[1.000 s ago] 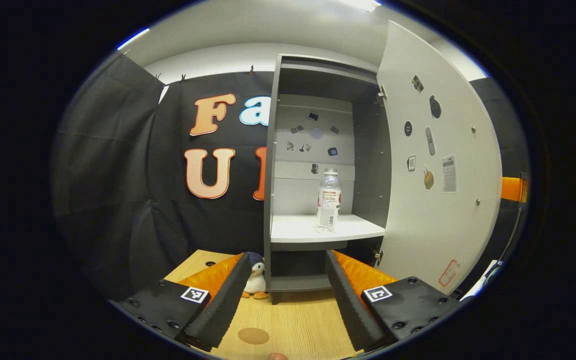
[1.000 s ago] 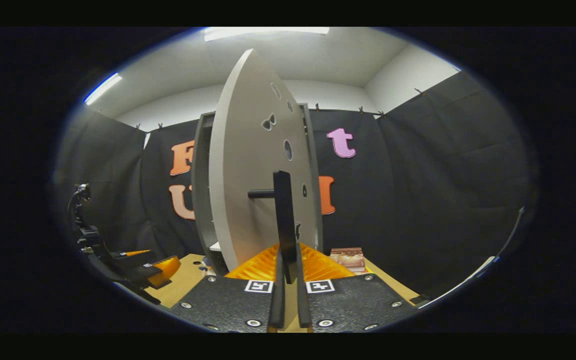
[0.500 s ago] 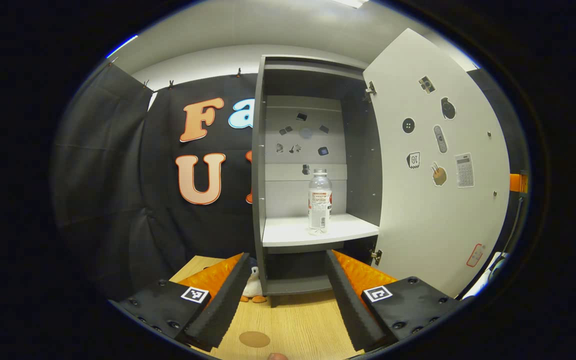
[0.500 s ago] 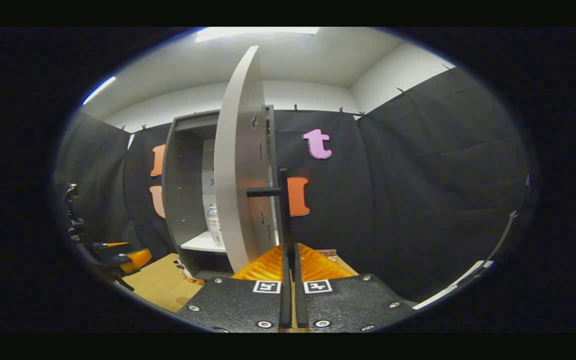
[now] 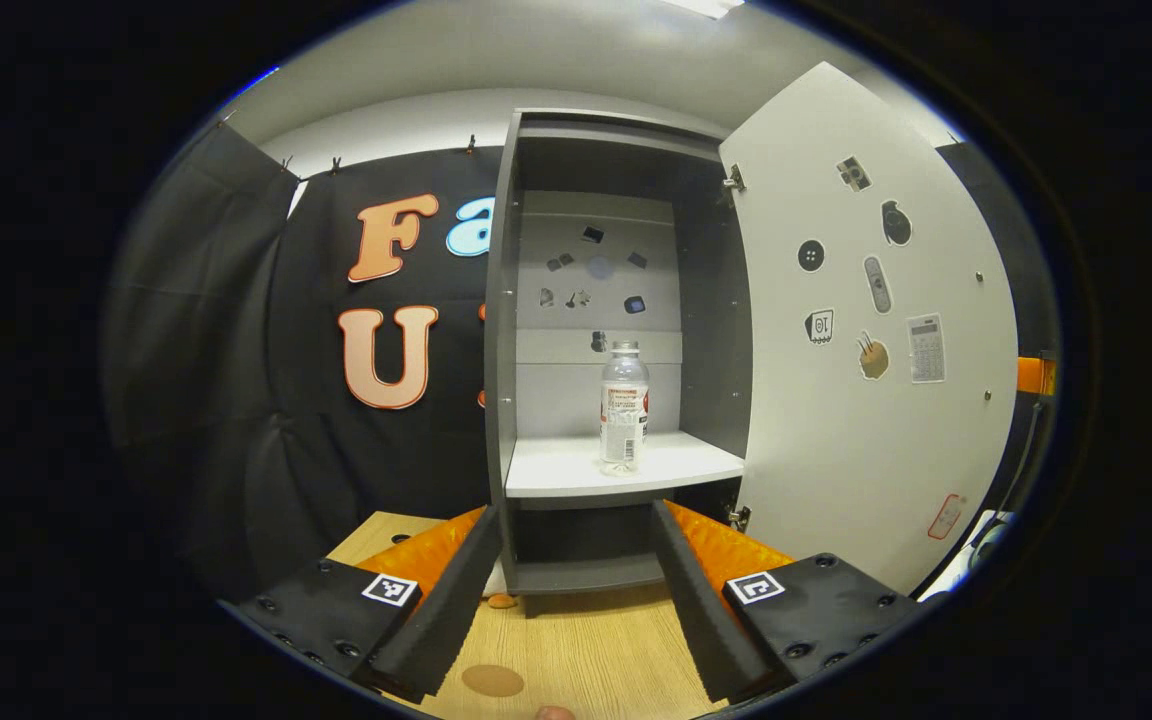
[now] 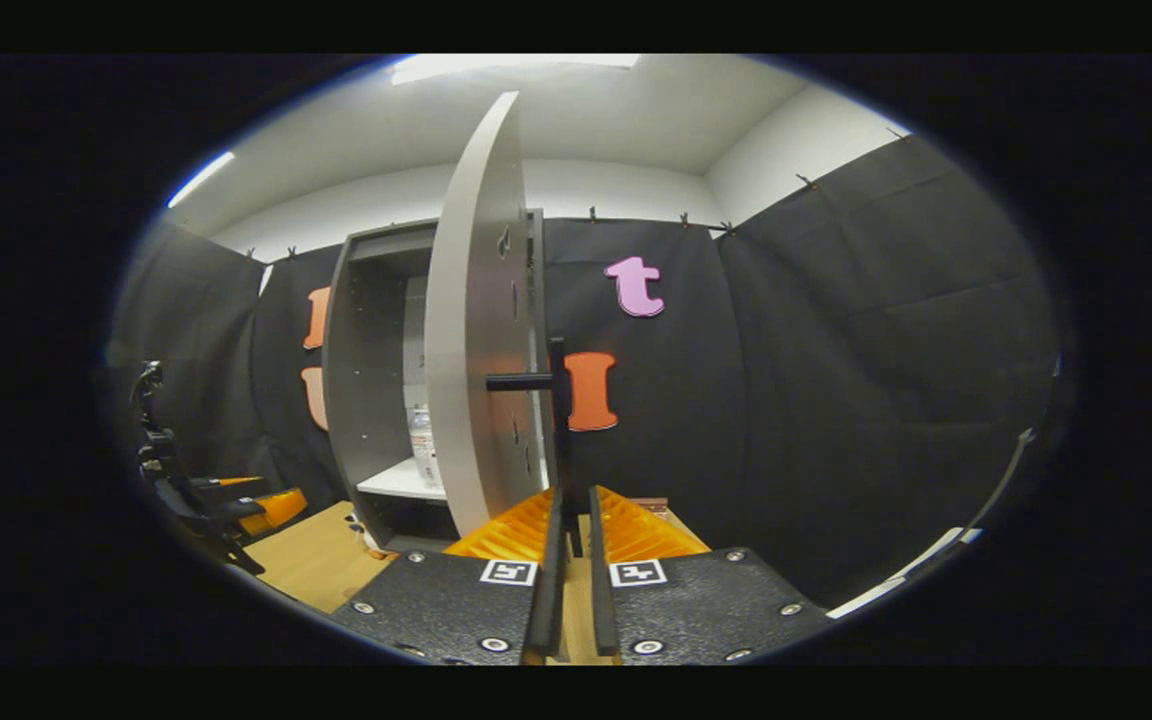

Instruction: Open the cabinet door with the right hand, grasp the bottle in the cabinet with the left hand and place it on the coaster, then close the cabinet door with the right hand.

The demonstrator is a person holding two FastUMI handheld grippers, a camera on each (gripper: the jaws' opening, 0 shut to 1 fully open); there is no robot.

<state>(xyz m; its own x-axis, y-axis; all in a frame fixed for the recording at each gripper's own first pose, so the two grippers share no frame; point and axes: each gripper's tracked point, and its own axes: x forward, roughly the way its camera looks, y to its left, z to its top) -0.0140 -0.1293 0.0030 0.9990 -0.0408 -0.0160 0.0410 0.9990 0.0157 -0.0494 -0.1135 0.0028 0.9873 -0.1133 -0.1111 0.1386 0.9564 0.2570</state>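
Bottle (image 5: pixel 624 408) of clear plastic stands upright on the white shelf (image 5: pixel 576 466) inside the grey cabinet (image 5: pixel 501 330), toward the shelf's front edge and free of the walls; the cabinet door (image 5: pixel 866 340) is swung wide, hinged on the cabinet's right side, so the opening step looks all but done. In the right gripper view the right tongs (image 6: pixel 568 520) sit at the foot of the door's black handle (image 6: pixel 558 415), their fingers a narrow gap apart; the handle's lower end lies in line with that gap, yet whether the pads still press it I cannot tell. The left tongs (image 5: pixel 568 570) are spread wide, empty, aimed at the cabinet from over the wooden surface (image 5: pixel 586 660); the round brown coaster (image 5: pixel 492 681) lies on that surface just below them. Judging from this, the step in hand is the handover from door to bottle; the next move calls for the left tongs to rise to shelf height, go straight in with a finger on either side of the bottle's body, and close without tipping it.
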